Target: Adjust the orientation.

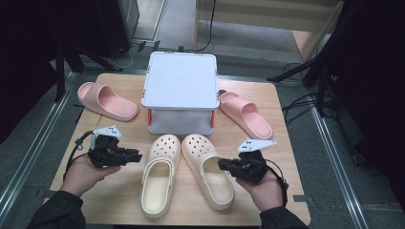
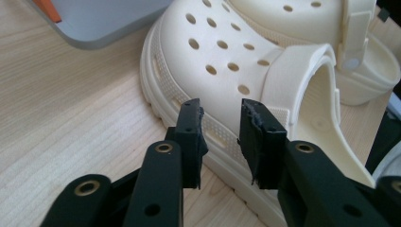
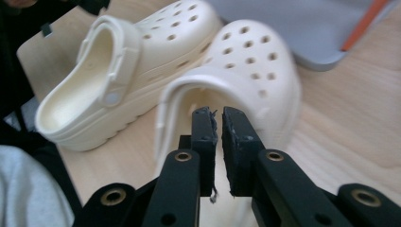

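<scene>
Even overhead light falls bright on the tabletop (image 1: 119,200) in the high view, with soft short shadows and dark surroundings, while the right gripper view shows the near cream clog (image 3: 246,71) smeared by motion blur and the left gripper view stays sharp.

cream clogs (image 1: 186,174): 2, just in front of white box
pink slides (image 1: 107,100): 2, one each side of box
white box (image 1: 180,90): 1
grippers (image 1: 136,156): 2, flanking clogs
</scene>
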Motion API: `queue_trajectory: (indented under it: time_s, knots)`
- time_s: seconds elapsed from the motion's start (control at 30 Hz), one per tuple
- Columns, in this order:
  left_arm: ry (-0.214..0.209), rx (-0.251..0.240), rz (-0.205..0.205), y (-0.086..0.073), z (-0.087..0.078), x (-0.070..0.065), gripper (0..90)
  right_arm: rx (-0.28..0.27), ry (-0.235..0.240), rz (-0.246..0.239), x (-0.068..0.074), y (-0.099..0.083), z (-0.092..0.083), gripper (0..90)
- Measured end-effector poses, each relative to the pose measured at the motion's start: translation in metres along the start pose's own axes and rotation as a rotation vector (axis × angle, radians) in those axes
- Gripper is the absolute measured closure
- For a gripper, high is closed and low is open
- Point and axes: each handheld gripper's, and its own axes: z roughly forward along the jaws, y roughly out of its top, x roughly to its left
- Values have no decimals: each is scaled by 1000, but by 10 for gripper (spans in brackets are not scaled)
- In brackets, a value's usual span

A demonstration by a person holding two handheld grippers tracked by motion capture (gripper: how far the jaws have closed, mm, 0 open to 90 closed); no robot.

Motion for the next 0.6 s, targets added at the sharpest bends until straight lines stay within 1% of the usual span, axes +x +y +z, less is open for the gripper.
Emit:
queue_trajectory:
  time_s: [0.03,0.07,0.13,0.2,0.23,0.27,0.37,0.4,0.53,0.6]
  knots:
    - [1,8,7,-1,0,0,709,-10,-9,-3,-6,0,-2,850]
    - [-1,6,-1,-3,1,0,714,-11,-18,-2,-11,0,-3,852]
    - [-1,20,-10,-7,4,2,722,-16,-38,-2,-22,1,-4,852]
    - [9,38,-14,-10,7,4,725,-9,-45,-5,-30,1,-1,851]
    - [8,47,-25,-12,9,6,726,-3,-49,-13,-33,1,1,851]
    - [9,51,-29,-13,10,7,727,11,-48,-14,-36,1,4,851]
    - [5,61,-38,-17,13,10,729,52,-40,-22,-43,2,17,850]
    - [4,57,-42,-18,14,10,729,59,-41,-28,-44,3,20,849]
    - [2,69,-42,-20,19,11,727,94,-41,-45,-50,4,34,838]
    - [-3,78,-54,-21,22,11,720,106,-39,-37,-51,3,40,835]
